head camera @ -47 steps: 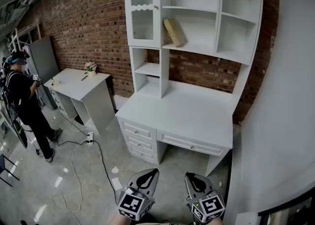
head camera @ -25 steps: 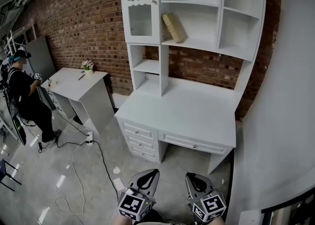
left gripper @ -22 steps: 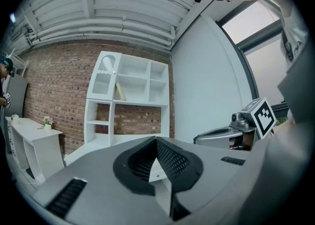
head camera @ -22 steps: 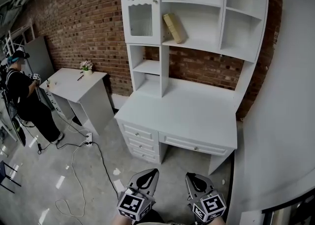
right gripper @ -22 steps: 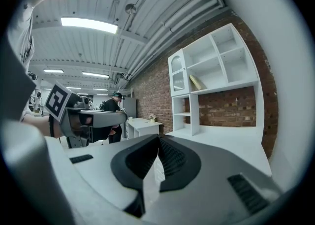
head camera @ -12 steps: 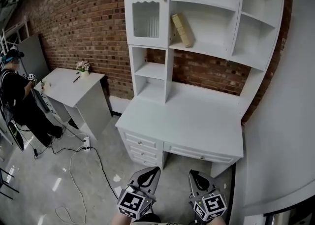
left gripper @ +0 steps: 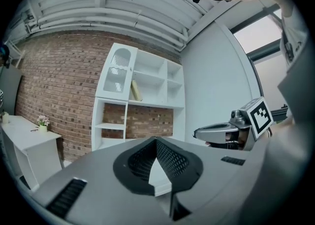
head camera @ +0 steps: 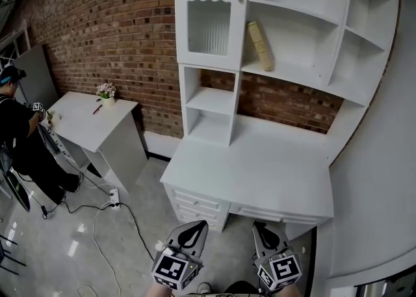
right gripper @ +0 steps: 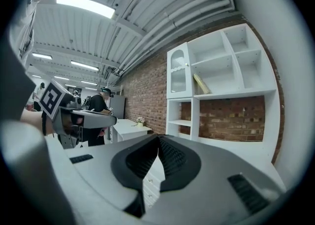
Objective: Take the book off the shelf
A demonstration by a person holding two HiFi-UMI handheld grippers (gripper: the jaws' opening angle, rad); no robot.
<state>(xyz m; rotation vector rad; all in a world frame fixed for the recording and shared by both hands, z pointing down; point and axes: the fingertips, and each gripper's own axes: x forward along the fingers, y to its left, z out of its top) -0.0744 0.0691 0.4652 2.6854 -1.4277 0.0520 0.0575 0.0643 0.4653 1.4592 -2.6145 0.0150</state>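
Note:
A tan book (head camera: 260, 45) leans tilted on the middle shelf of the white hutch (head camera: 305, 75) above the desk top (head camera: 260, 166). It shows small in the left gripper view (left gripper: 135, 90) and the right gripper view (right gripper: 201, 84). Both grippers hang low in front of the desk, far below the book. My left gripper (head camera: 199, 225) is shut and holds nothing, its tips meeting (left gripper: 156, 140). My right gripper (head camera: 260, 227) is shut and empty too (right gripper: 158, 137).
A glass-fronted cupboard door (head camera: 209, 23) stands left of the book. A small white side table (head camera: 97, 123) with a flower pot (head camera: 106, 90) is at the left, a person (head camera: 16, 133) beyond it. Cables and a power strip (head camera: 114, 195) lie on the floor. A white wall (head camera: 383, 179) closes the right.
The desk and hutch have grown larger and shifted right in the head view as I came closer. Both grippers stay low and shut.

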